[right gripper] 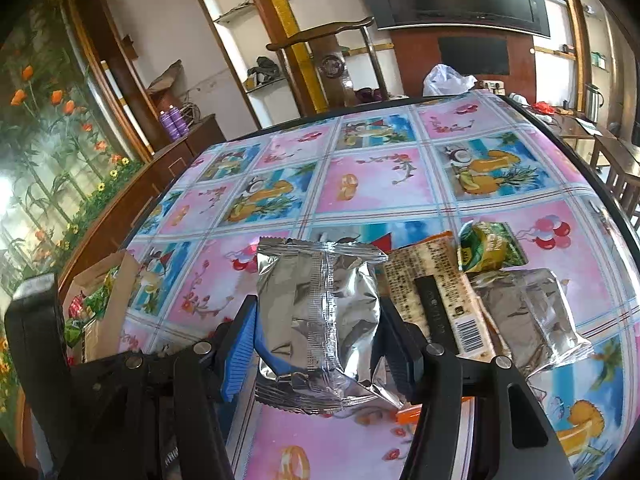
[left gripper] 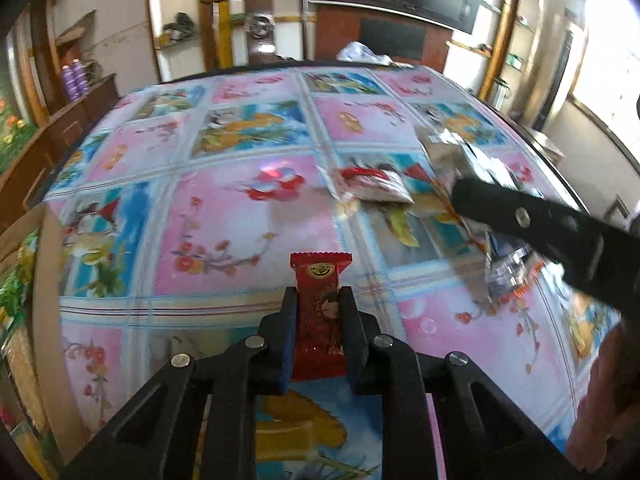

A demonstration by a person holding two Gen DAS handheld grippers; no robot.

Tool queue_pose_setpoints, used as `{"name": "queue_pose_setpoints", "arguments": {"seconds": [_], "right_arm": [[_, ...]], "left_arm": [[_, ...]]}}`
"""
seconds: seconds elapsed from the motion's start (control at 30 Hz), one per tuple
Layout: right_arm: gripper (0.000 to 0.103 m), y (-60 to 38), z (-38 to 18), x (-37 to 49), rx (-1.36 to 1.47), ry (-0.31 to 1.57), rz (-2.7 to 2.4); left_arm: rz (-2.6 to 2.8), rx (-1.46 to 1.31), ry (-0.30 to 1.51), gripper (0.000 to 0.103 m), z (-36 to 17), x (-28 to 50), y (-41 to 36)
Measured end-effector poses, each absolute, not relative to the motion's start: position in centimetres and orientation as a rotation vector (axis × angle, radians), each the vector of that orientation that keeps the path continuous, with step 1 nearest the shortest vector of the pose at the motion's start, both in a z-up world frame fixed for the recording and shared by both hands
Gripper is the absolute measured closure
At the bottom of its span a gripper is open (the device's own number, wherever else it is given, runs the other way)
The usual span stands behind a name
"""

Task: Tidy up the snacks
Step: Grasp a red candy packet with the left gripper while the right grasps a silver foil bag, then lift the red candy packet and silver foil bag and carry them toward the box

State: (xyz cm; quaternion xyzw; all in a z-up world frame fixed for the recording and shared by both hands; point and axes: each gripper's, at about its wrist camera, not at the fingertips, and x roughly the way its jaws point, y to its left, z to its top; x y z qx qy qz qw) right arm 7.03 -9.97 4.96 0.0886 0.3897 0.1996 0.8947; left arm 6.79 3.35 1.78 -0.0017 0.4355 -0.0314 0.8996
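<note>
Red foil-wrapped snack bar [left gripper: 319, 316] sits clamped in the left tool [left gripper: 319, 300] above the floral-print table [left gripper: 224, 216]. Right tool [right gripper: 316, 320] is clamped on a crinkled silver foil snack packet [right gripper: 318, 312], raised just beside other snack packets [right gripper: 440, 292].

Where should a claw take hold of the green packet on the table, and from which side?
Grip the green packet across its puffed middle, coming from above. It lies flat on the table, with the beige bar and a silver pouch close against its near side, so a low approach would likely hit them. Its crimped ends look thin and slippery.
</note>
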Motion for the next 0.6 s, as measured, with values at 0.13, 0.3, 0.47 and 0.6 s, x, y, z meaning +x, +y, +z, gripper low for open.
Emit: {"name": "queue_pose_setpoints", "arguments": {"seconds": [0.13, 0.3, 0.47, 0.6], "right_arm": [[0.041, -9.3, 4.8, 6.8, 0.156, 0.809, 0.421], [0.041, -8.7, 4.9, 6.4, 0.136, 0.801, 0.43], [0.041, -8.5, 4.9, 6.3, 0.129, 0.792, 0.436], [0.041, -8.3, 5.1, 5.9, 0.122, 0.778, 0.446]], "left_arm": [[-0.01, -0.013, 0.858, 0.085, 2.5, 6.6, 4.1], [0.06, -0.017, 0.819, 0.084, 3.2, 6.5, 5.2], [0.099, 0.004, 0.778, 0.084, 3.9, 6.1, 5.5], [0.116, 0.018, 0.753, 0.084, 4.4, 5.8, 5.7]]}}
